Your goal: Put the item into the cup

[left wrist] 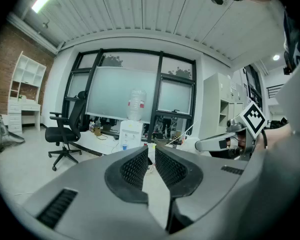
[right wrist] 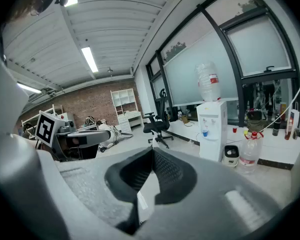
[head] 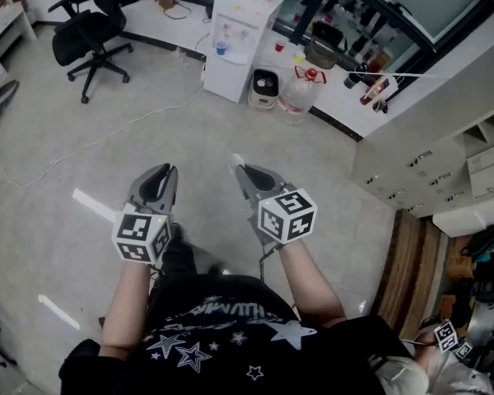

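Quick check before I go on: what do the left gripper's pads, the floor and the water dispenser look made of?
Left gripper pads: matte black, fine grid texture, probably rubber.
Floor: mottled grey with a faint sheen, likely polished concrete, possibly vinyl.
Water dispenser: smooth white casing, likely plastic; the bottle on it looks like clear plastic.

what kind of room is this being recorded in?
Probably an office or lab workspace. A black swivel office chair stands on the open floor, a white water dispenser with a bottle on top is by the far wall, and white storage cabinets line one side.
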{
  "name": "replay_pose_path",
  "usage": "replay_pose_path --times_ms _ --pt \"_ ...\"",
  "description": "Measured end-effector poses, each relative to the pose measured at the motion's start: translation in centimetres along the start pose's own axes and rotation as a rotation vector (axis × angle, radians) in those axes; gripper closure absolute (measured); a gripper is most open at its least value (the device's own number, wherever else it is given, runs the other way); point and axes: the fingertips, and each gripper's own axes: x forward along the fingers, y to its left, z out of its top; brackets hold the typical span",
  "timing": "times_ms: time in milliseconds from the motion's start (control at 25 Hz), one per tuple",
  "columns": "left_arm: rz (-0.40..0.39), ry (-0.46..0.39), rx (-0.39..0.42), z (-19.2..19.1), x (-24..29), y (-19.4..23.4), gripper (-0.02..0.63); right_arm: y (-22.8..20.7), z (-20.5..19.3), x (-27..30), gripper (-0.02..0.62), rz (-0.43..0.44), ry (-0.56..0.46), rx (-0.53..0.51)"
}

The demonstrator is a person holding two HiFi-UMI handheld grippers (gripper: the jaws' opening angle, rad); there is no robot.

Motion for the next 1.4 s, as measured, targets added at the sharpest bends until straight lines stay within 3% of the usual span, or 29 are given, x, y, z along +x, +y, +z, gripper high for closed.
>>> replay_pose_path --times_ms 680,760,1400 --pt "-0.011 0.024 -0.036 -1.3 -0.6 0.8 0.558 0.8 -1.0 0.4 0.595 -0.025 0.014 0.0" --pt "-0.017 0.036 -0.048 -1.8 0.0 1.4 0.6 0.5 -0.9 1.0 0.595 -0.036 -0.002 0.016" --pt "-0.109 0.071 -0.039 2.5 8.9 13.3 0.6 -3.2 6.1 12.8 0.595 -0.137 -0.064 0.072"
